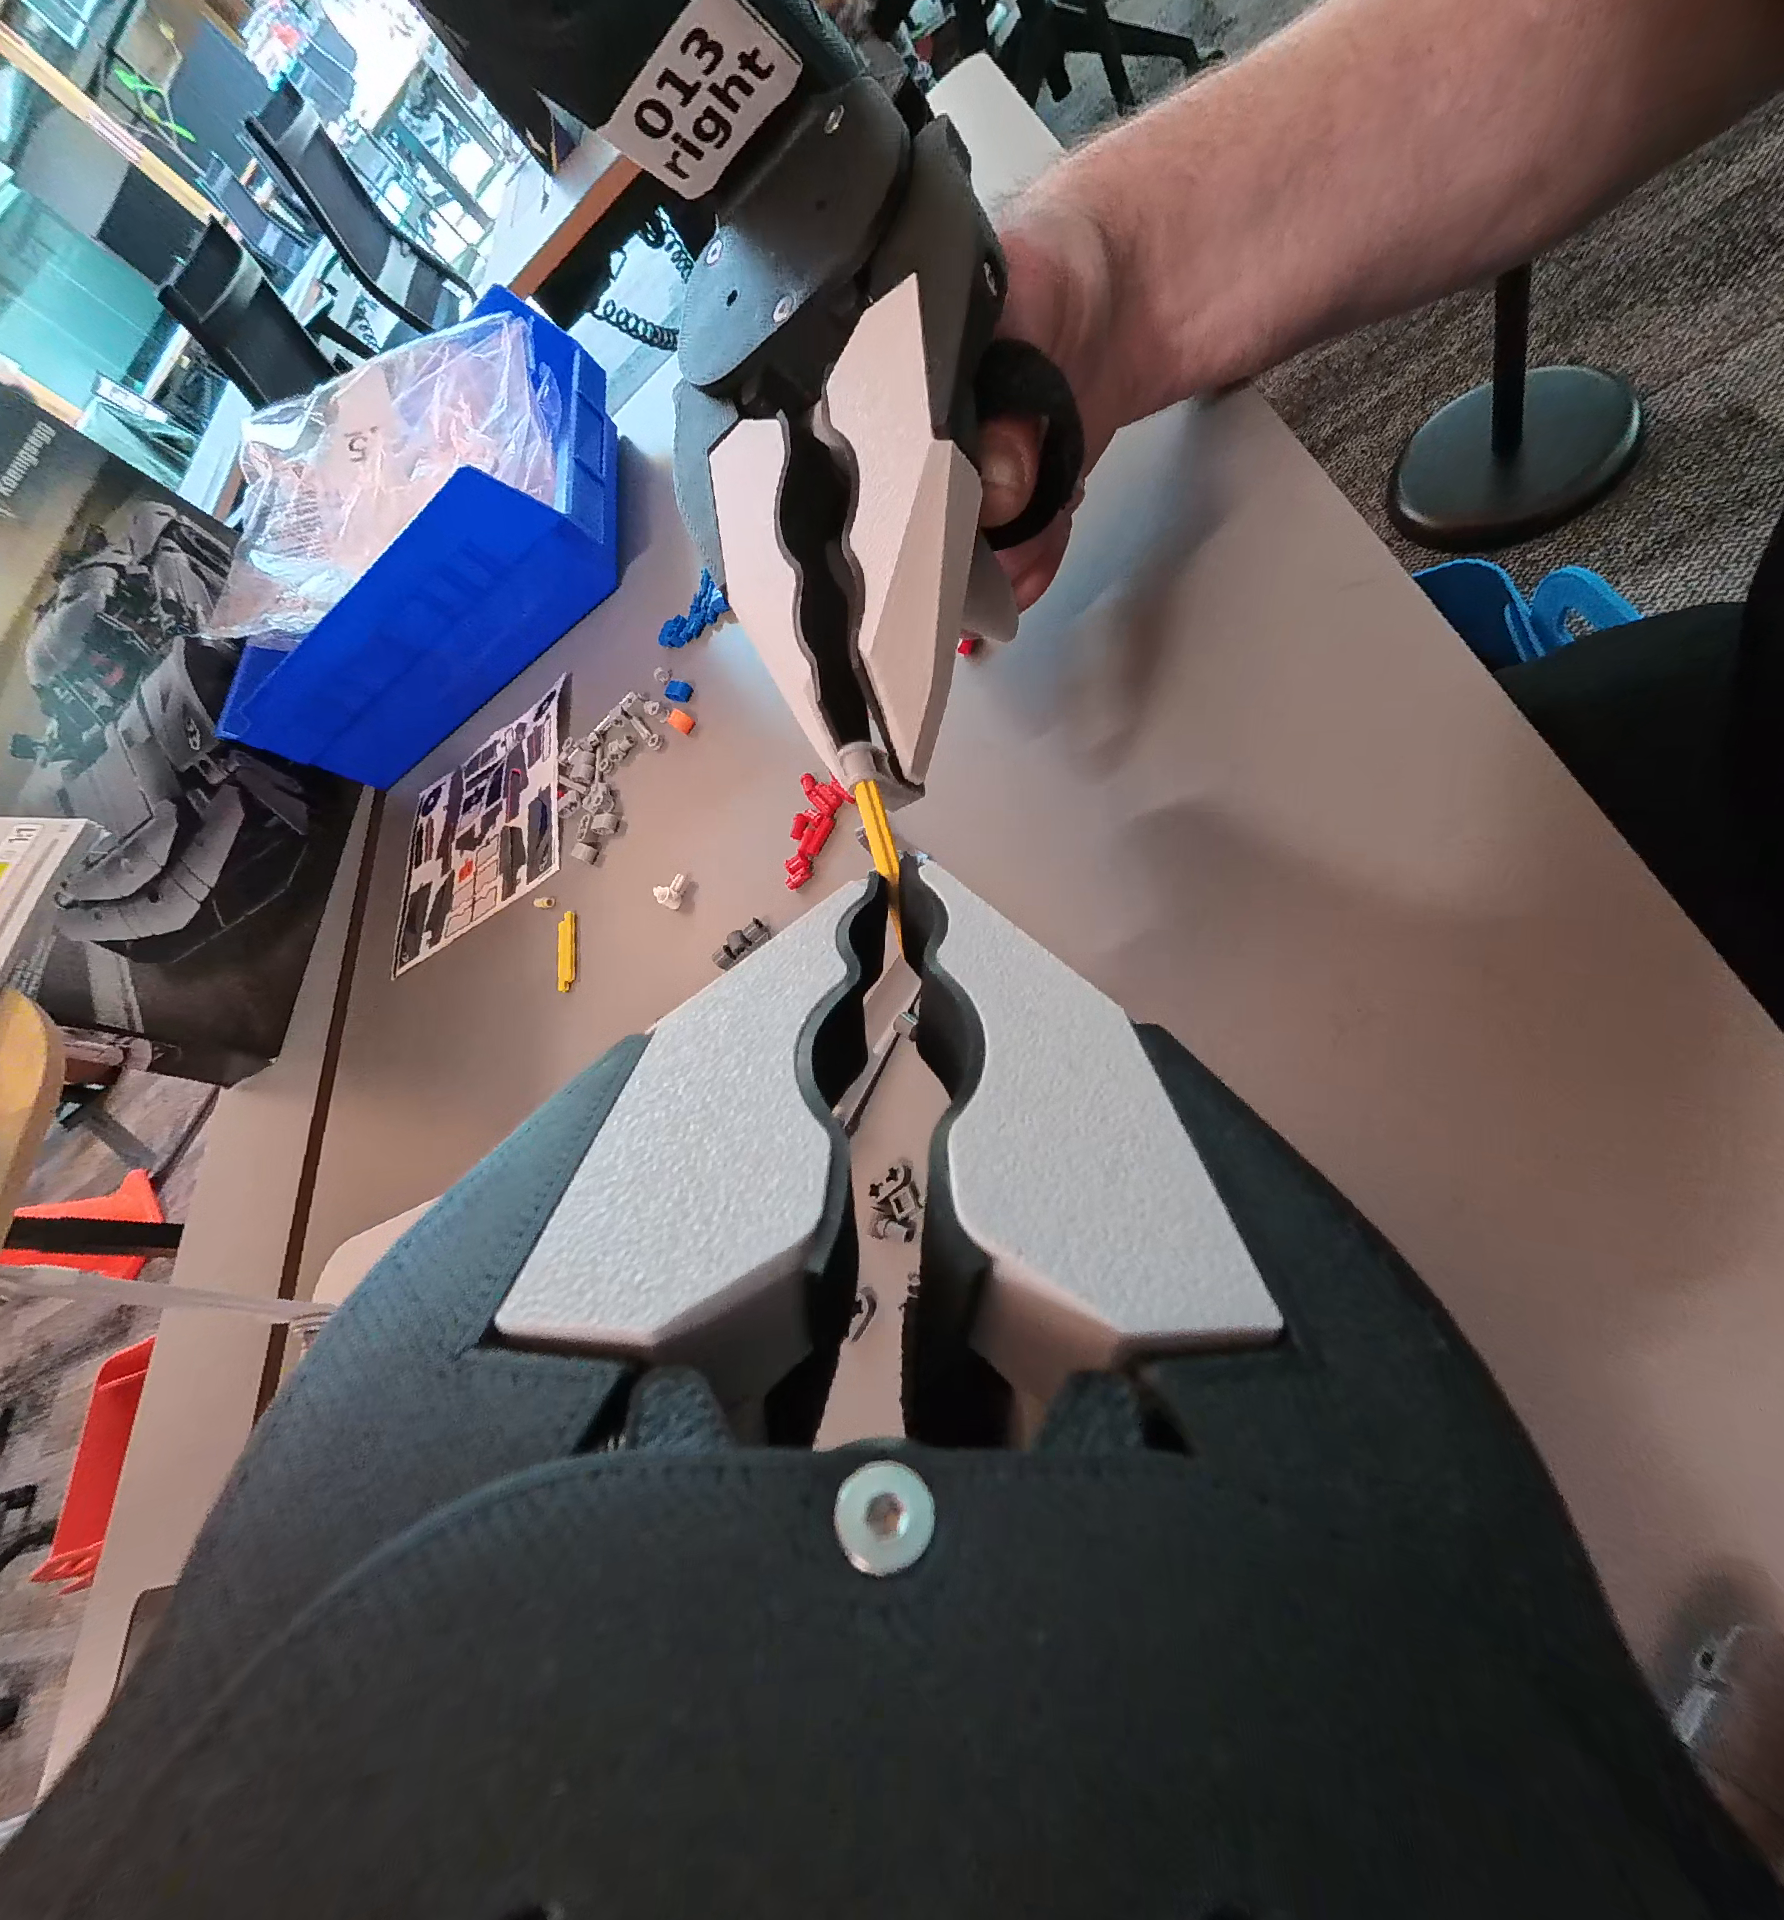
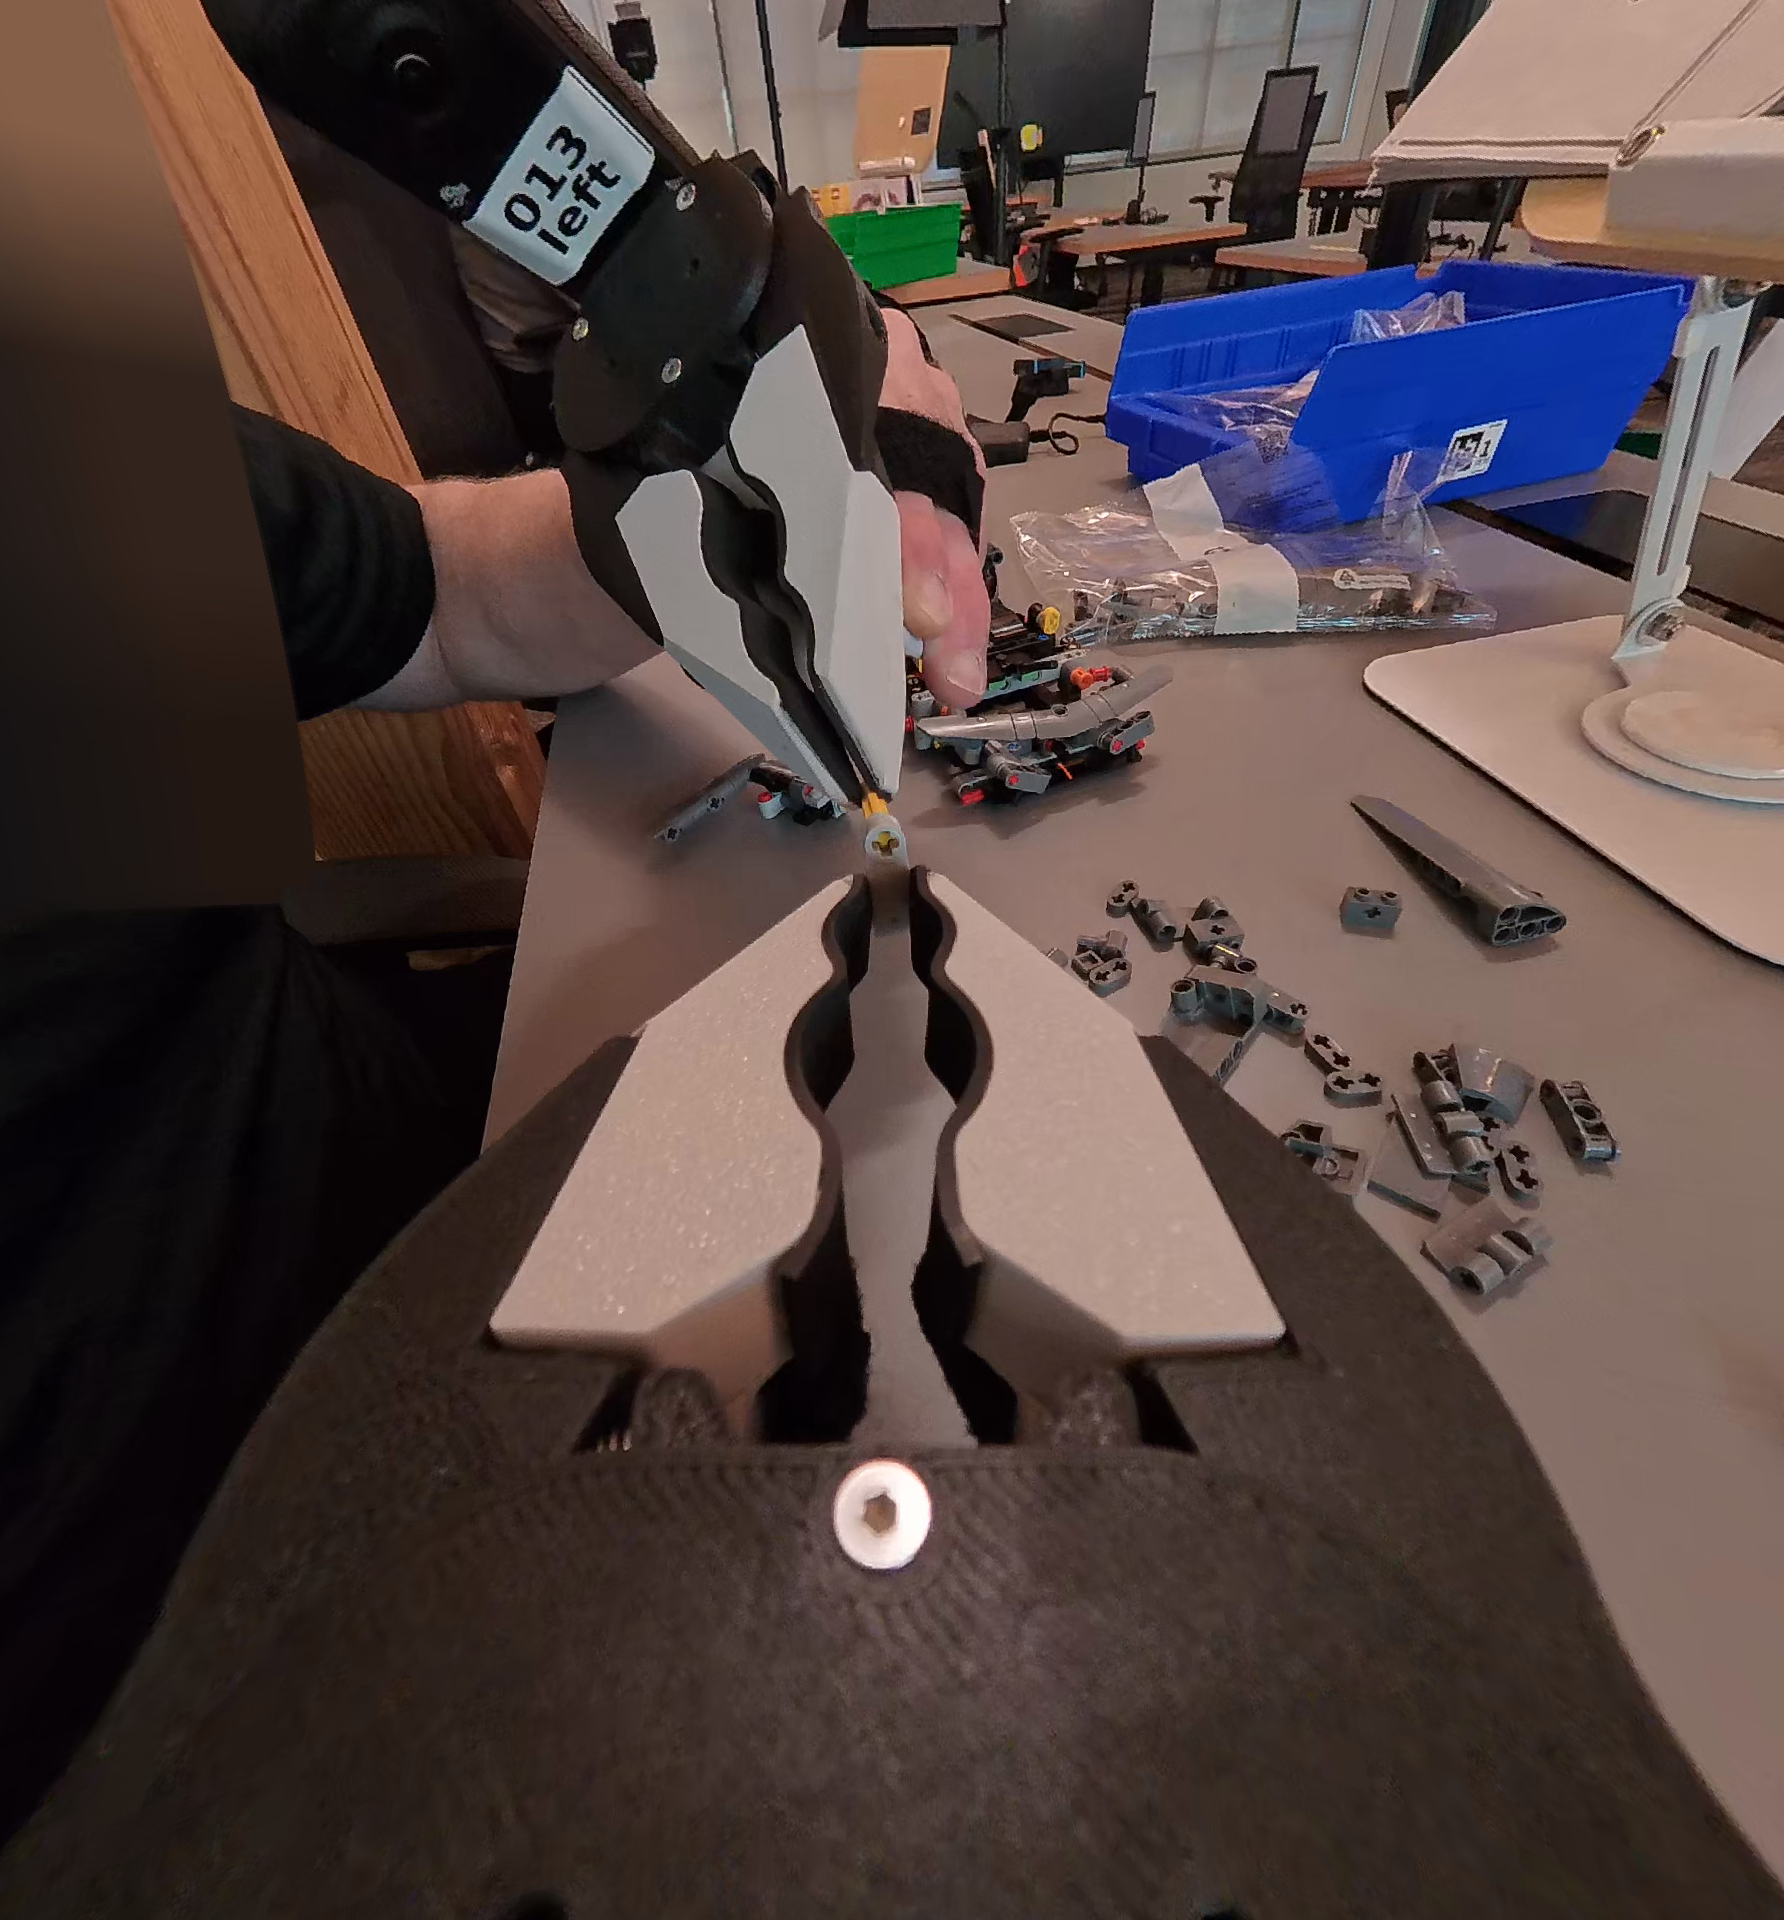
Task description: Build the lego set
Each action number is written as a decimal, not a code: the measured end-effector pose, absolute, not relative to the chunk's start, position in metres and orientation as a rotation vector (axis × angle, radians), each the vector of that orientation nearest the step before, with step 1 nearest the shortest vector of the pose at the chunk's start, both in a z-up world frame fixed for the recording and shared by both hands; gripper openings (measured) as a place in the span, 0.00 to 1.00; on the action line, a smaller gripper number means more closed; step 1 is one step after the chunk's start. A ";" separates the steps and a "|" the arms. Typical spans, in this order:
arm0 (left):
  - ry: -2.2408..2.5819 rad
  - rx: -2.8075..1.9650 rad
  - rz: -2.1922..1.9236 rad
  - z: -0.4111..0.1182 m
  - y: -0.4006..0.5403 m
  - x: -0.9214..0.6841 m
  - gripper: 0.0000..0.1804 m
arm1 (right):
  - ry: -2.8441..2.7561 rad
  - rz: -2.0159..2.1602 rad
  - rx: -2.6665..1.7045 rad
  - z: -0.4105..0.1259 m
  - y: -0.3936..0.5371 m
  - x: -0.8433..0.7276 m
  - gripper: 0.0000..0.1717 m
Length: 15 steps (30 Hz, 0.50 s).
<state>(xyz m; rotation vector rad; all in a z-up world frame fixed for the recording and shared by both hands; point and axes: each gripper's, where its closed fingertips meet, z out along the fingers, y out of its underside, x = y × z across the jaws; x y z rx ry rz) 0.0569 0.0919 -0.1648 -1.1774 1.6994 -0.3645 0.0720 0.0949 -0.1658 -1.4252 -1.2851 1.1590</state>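
left wrist view: my left gripper (image 1: 893, 894) pinches one end of a yellow axle (image 1: 880, 831), pads pressed on it; my right gripper (image 1: 872, 774) clamps a grey bush (image 1: 860, 762) on its far end. red pins (image 1: 810, 821) lie just left of the axle.

right wrist view: my right gripper (image 2: 890, 883) is narrowly closed on the grey bush (image 2: 886, 836), axle end showing in its hole; dark grey pieces (image 2: 1387, 1070) lie right of it on the table (image 2: 1179, 831).

Right gripper (image 2: 888, 883) fingers pinched a light grey bushing (image 2: 885, 837) at their tips, with a yellow axle (image 2: 875, 804) seated in it. Left gripper (image 2: 867, 784), just ahead, clamped the axle's far end. Dark grey parts (image 2: 1387, 1049) lay scattered right of the fingers on the tabletop (image 2: 1179, 831).
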 end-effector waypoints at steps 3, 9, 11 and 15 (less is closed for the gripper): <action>1.701 -1.182 -0.369 -0.166 0.092 0.057 0.00 | -1.289 1.157 -1.425 -0.167 0.095 0.072 0.03; 1.709 -1.185 -0.370 -0.166 0.091 0.058 0.00 | -1.298 1.143 -1.423 -0.167 0.095 0.072 0.03; 1.718 -1.183 -0.352 -0.168 0.091 0.058 0.00 | -1.302 1.141 -1.433 -0.169 0.095 0.072 0.03; 1.716 -1.189 -0.357 -0.170 0.092 0.058 0.00 | -1.312 1.131 -1.436 -0.171 0.095 0.072 0.03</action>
